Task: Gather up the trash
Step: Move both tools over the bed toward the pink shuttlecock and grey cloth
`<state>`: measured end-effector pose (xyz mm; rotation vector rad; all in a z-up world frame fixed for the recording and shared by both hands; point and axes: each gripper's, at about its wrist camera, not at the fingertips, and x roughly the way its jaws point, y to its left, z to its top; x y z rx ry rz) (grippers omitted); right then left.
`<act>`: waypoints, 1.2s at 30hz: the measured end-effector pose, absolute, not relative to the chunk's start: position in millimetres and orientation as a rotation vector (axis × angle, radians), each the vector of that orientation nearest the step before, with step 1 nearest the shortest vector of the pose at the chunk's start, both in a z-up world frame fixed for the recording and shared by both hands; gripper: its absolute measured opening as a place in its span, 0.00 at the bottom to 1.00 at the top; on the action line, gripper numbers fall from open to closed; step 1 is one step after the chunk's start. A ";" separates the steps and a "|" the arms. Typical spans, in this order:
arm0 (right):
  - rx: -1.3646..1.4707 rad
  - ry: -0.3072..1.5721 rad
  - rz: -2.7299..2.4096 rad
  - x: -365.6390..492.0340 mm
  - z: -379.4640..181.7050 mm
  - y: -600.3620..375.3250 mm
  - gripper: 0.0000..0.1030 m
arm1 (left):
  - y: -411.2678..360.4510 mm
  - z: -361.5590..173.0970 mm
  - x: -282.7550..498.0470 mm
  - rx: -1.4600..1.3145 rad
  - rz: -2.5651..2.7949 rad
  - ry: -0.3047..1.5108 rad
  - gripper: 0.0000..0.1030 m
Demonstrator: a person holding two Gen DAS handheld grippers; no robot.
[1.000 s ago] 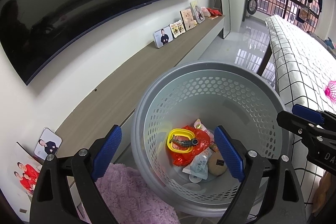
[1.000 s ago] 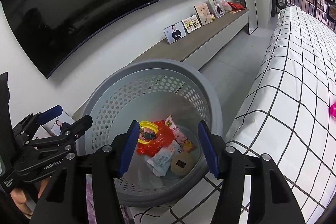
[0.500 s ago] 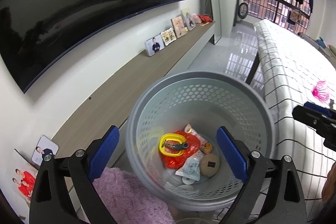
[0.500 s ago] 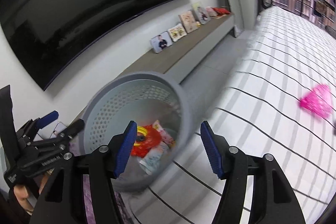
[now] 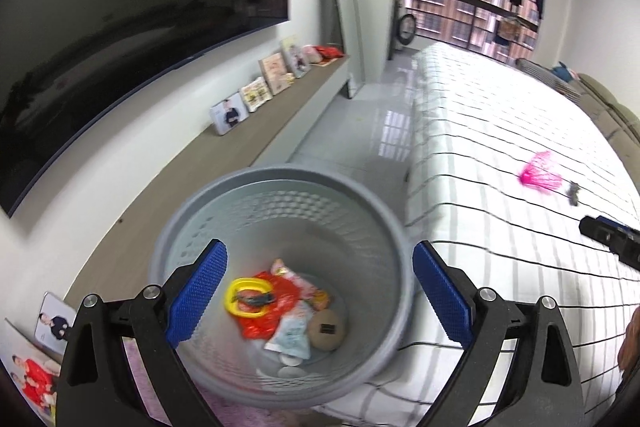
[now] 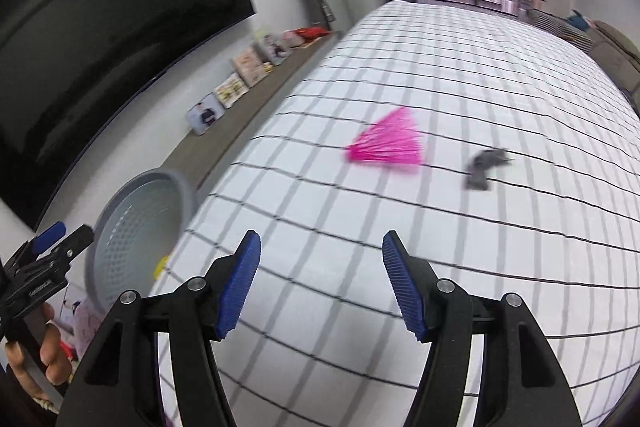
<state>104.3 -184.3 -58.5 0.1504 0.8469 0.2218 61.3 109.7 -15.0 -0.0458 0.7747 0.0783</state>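
Over checked bed (image 6: pixel 440 67), right gripper (image 6: pixel 320 283) hovers, fingers (image 6: pixel 240 283) spread, empty.

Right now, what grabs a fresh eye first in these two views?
The bright pink feathery item lying on the checked white bed, with a small dark grey scrap beside it. Next, the grey perforated bin at the bed's edge, already holding trash, including a red wrapper. Both grippers are open and empty.

Only one partly legible mark: white lettering, seemingly "GenRobot", on the black body of the left claw (image 6: pixel 56 241), beside the grey basket (image 6: pixel 136 239). Nothing else legible.
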 end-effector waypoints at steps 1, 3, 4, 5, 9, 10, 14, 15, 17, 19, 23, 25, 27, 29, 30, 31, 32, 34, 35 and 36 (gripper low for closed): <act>0.161 0.846 0.201 105.7 -58.8 -194.2 0.59 | 102.3 -15.5 63.3 -0.041 0.061 0.778 0.90; 0.172 0.842 0.159 109.7 -60.0 -213.7 0.59 | 89.6 -17.3 67.4 -0.031 0.031 0.786 0.90; 0.174 0.840 0.137 112.1 -61.5 -221.8 0.59 | 82.6 -18.6 70.0 -0.024 0.018 0.792 0.90; 0.174 0.839 0.118 114.4 -62.8 -230.8 0.59 | 76.9 -19.8 71.4 -0.020 0.009 0.795 0.90; 0.179 0.859 0.051 138.3 -75.0 -261.9 0.59 | 54.6 -26.7 78.0 -0.002 -0.027 0.817 0.90; 0.180 0.867 0.041 145.5 -79.2 -265.2 0.59 | 49.5 -28.3 79.7 0.003 -0.034 0.822 0.90; 0.186 0.904 0.008 170.9 -94.4 -279.1 0.59 | 37.5 -33.7 84.7 0.017 -0.048 0.839 0.90; 0.185 0.912 0.002 177.9 -98.2 -281.4 0.59 | 35.0 -34.5 86.2 0.020 -0.050 0.843 0.90; 0.174 0.922 -0.011 189.7 -104.7 -283.9 0.59 | 31.2 -35.8 88.8 0.023 -0.052 0.849 0.90; 0.166 0.944 -0.030 203.6 -112.1 -285.4 0.59 | 27.5 -37.8 91.5 0.028 -0.057 0.855 0.90; 0.162 0.944 -0.049 217.3 -116.7 -285.4 0.55 | 20.7 -41.7 95.9 0.041 -0.064 0.869 0.90; 0.155 0.940 -0.052 220.3 -116.4 -283.4 0.47 | 18.8 -42.5 97.3 0.043 -0.066 0.872 0.90; 0.143 0.935 -0.054 222.6 -115.7 -280.8 0.43 | 17.0 -42.1 98.0 0.045 -0.066 0.873 0.90; 0.125 0.931 -0.054 222.4 -115.9 -278.3 0.35 | 14.7 -42.0 98.9 0.049 -0.068 0.872 0.90; 0.116 0.930 -0.054 222.6 -115.7 -277.1 0.29 | 13.4 -41.4 99.6 0.053 -0.069 0.871 0.90; 0.107 0.929 -0.051 222.6 -115.7 -276.4 0.24 | 11.9 -41.3 100.0 0.056 -0.071 0.870 0.90; 0.105 0.926 -0.040 221.1 -115.7 -275.6 0.24 | 10.3 -41.4 100.2 0.060 -0.074 0.871 0.90; 0.108 0.920 -0.030 218.5 -115.5 -276.1 0.22 | 6.0 -41.3 100.1 0.068 -0.080 0.872 0.90; 0.110 0.917 -0.026 216.2 -115.2 -275.8 0.22 | 4.0 -41.2 100.8 0.071 -0.083 0.872 0.90; 0.116 0.917 -0.021 213.2 -115.1 -277.2 0.22 | 1.3 -40.8 100.9 0.076 -0.087 0.872 0.90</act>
